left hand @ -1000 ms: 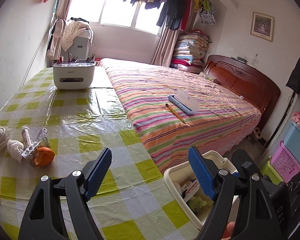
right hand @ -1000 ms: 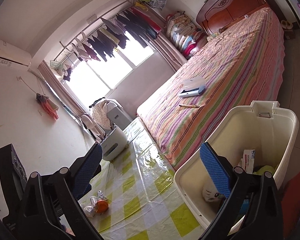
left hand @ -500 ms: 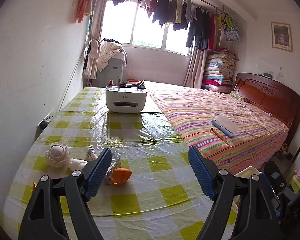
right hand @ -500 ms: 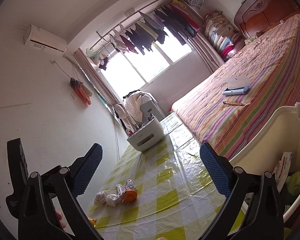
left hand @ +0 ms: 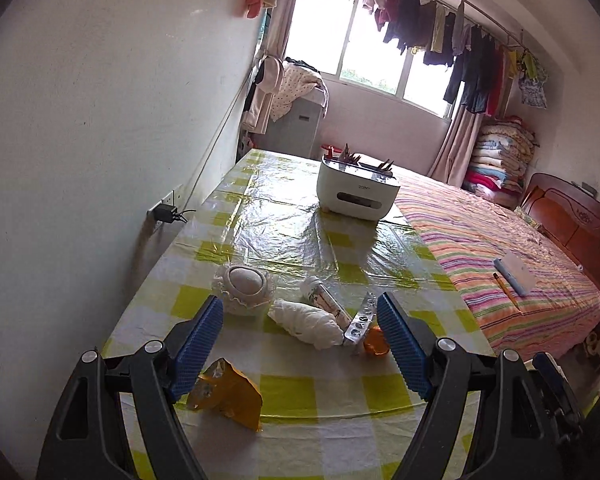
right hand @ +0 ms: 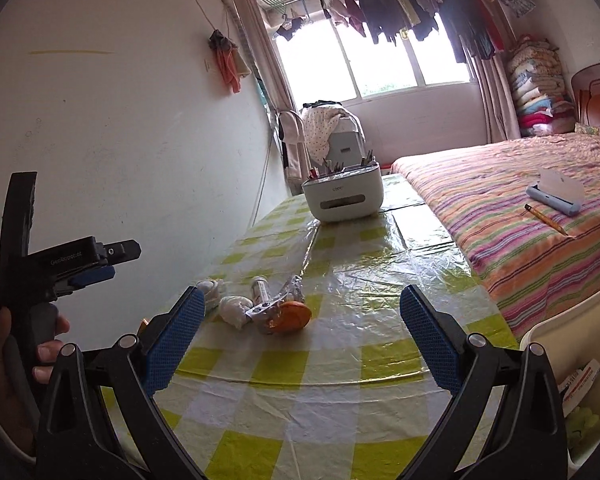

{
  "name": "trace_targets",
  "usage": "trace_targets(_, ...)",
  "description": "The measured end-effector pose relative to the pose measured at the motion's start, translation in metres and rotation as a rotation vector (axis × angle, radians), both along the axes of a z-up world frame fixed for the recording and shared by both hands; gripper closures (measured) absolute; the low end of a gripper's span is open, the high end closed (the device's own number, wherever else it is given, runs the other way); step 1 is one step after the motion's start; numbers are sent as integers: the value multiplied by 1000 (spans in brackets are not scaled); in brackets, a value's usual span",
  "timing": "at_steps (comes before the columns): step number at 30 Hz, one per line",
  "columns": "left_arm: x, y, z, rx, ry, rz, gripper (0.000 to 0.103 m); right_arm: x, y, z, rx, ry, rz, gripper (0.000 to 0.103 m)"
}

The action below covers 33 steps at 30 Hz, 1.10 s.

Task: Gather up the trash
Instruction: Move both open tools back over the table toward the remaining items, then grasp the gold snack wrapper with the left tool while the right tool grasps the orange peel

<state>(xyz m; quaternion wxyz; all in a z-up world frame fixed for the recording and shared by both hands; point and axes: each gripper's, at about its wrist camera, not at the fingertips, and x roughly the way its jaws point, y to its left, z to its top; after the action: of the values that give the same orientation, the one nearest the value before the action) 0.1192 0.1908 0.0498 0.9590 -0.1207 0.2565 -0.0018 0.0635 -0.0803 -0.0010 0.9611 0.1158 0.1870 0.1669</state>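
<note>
Left gripper [left hand: 300, 344] hangs wide open over the checkered table [left hand: 284, 216], gripping nothing, and the right gripper [right hand: 300, 336] is spread just as wide and empty, the white trash bin [right hand: 556, 344] at its right edge. Since half a second ago the left view has swung off the bin, and the trash now sits right between its blue pads. There's the crumpled tissue [left hand: 306, 322], a small bottle [left hand: 324, 300] lying with its long axis running away to the left, a foil blister pack [left hand: 360, 322], orange peel [left hand: 374, 344], and a yellow wrapper [left hand: 230, 396] nearest.
</note>
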Motion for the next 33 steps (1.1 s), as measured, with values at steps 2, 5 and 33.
trace_targets(2, 1, 14, -5, -47, 28, 0, 26, 18, 4, -4, 10, 68, 15, 7)
trace_targets(5, 0, 29, -12, -79, 62, 26, 26, 35, 17, -11, 5, 124, 64, 7)
trace_targets(33, 30, 29, -94, 42, 376, -15, 90, 98, 58, -33, -21, 298, 188, 7)
